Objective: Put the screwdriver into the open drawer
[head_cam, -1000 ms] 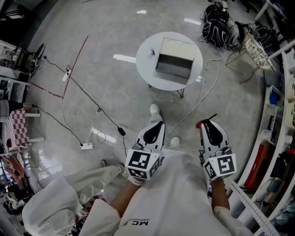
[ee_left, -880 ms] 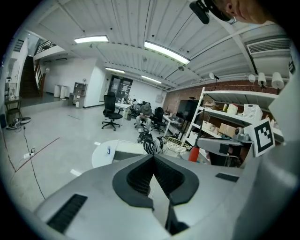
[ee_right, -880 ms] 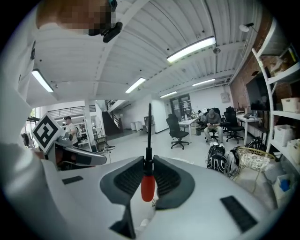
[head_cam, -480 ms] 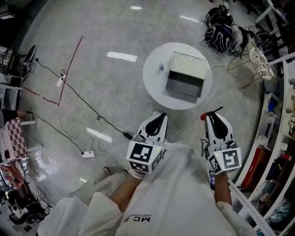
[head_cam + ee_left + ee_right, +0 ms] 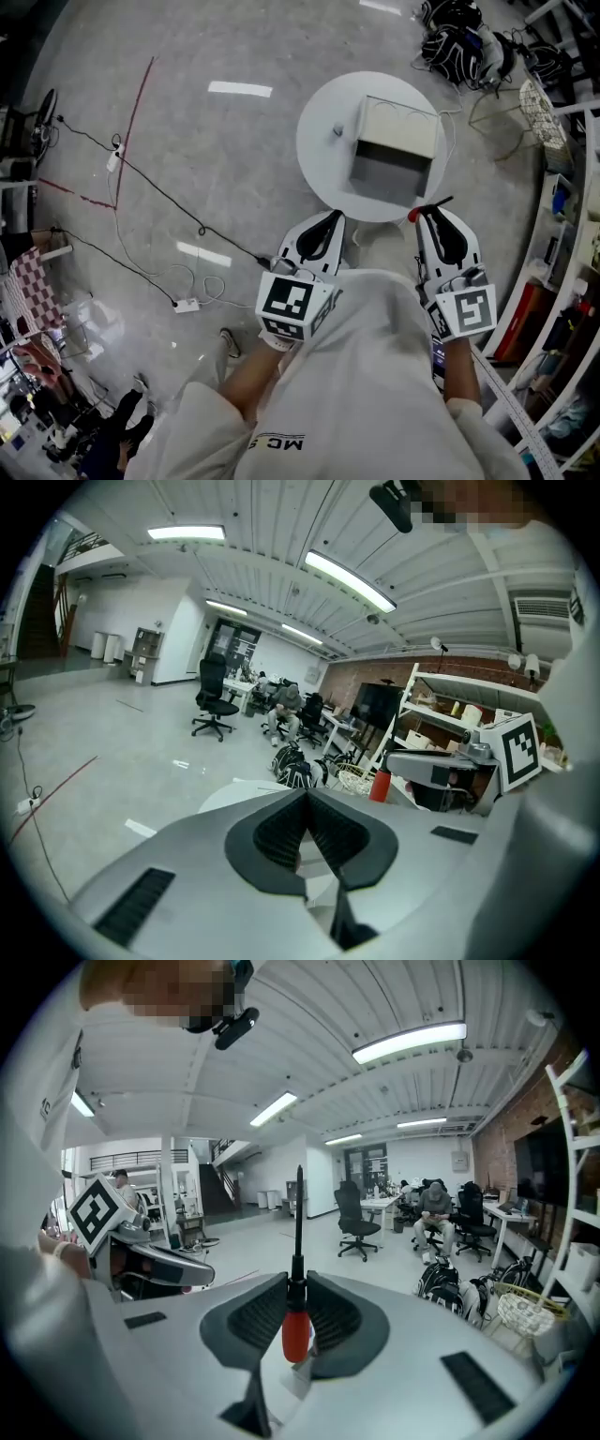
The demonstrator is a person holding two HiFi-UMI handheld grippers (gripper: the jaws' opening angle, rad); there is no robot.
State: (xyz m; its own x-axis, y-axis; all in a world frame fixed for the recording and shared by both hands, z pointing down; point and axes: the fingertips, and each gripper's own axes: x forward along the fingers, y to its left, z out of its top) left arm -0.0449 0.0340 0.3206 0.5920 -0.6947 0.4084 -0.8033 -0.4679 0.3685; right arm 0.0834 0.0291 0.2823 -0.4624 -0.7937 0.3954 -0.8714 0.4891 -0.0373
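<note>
A white drawer box (image 5: 401, 125) stands on a round white table (image 5: 323, 155), with its open drawer (image 5: 389, 178) pulled out toward me. My right gripper (image 5: 433, 214) hovers at the table's near edge, just right of the drawer front, shut on the screwdriver (image 5: 413, 215). The red handle sits between the jaws and the black shaft sticks out past them. In the right gripper view the screwdriver (image 5: 295, 1333) points up from the right gripper (image 5: 296, 1283). My left gripper (image 5: 331, 219) is shut and holds nothing, below the table's near edge; the left gripper (image 5: 306, 799) shows its jaws pressed together.
A small blue object (image 5: 338, 130) lies on the table left of the box. Black cables (image 5: 169, 192) and a power strip (image 5: 187, 305) trail over the grey floor at left. Dark bags (image 5: 459, 42) and a wire basket (image 5: 546, 103) lie beyond the table; shelving (image 5: 562, 281) runs along the right.
The table and drawer box have come closer to both grippers as the person walked forward. The right gripper still holds the screwdriver; the left stays shut.
</note>
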